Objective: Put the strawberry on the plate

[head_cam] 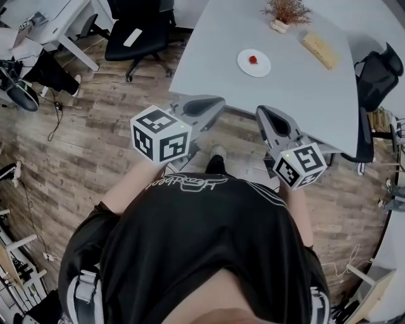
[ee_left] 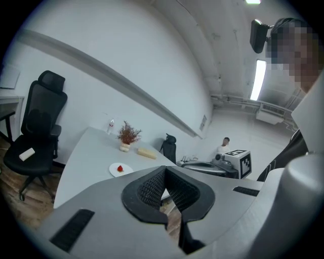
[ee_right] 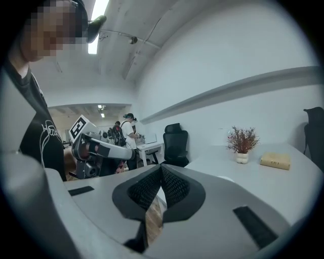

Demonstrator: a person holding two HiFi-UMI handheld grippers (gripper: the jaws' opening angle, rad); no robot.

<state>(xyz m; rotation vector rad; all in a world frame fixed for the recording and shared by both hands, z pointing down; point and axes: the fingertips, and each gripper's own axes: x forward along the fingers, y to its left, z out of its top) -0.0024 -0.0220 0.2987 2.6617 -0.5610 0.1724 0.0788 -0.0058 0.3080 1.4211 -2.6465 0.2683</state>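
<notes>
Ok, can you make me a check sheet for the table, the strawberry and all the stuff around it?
Surface: grey table, mostly bare.
Job's things: strawberry already sits on the white plate.
Clutter: potted dried plant and a yellowish block at the far end.
Grippers: left gripper and right gripper both shut, nothing in them, held short of the table's near edge.
Cables: a thin cable lies on the wooden floor.
Surroundings: black office chair beside the table.

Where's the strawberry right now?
In the head view, right of centre, the strawberry sits on the white plate on the grey table, near the dried plant and the yellow block.
</notes>
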